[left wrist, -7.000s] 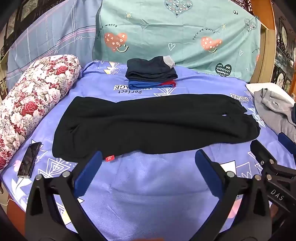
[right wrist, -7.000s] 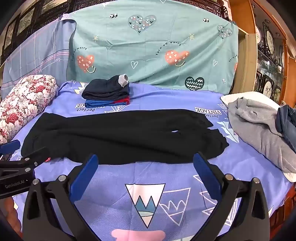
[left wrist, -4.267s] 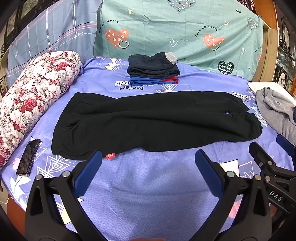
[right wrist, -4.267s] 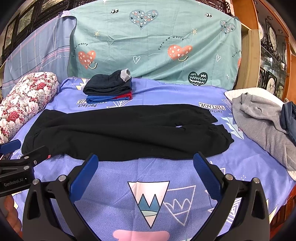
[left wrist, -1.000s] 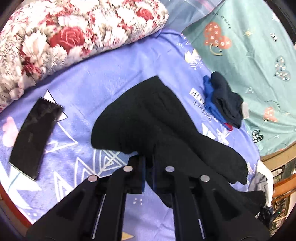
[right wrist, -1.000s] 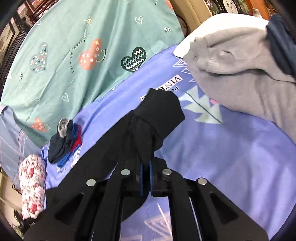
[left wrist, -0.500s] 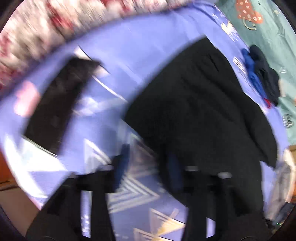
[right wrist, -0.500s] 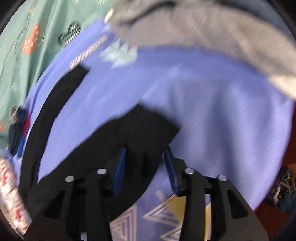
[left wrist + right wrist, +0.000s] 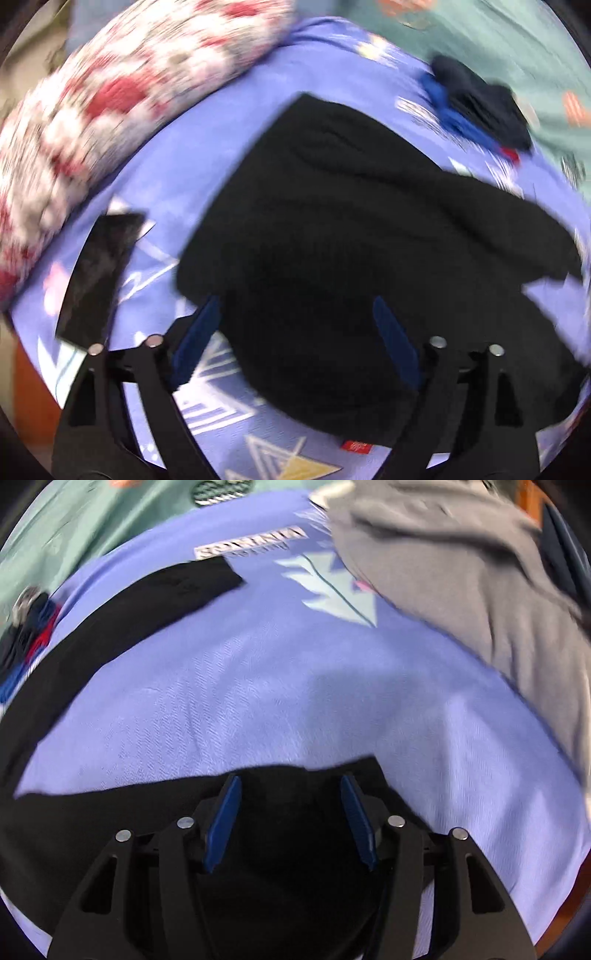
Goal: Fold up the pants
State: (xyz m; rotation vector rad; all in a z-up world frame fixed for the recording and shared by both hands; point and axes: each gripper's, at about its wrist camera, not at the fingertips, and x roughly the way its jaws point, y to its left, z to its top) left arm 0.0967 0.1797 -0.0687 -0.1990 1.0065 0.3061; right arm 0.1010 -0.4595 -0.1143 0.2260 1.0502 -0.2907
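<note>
The black pants [image 9: 351,221] lie across the purple bed [image 9: 295,686], soft, light and limp, so they likely sag unless pinched at the waistband corners and cuffs. The left gripper [image 9: 295,339], jaws wide after just opening, and the right gripper [image 9: 291,812], jaws partly apart after just narrowing, straddle the cloth, gripping nothing. A phone [image 9: 99,273], floral bolster [image 9: 122,96], grey garment [image 9: 461,572] and folded stack [image 9: 476,99] crowd the edges.
</note>
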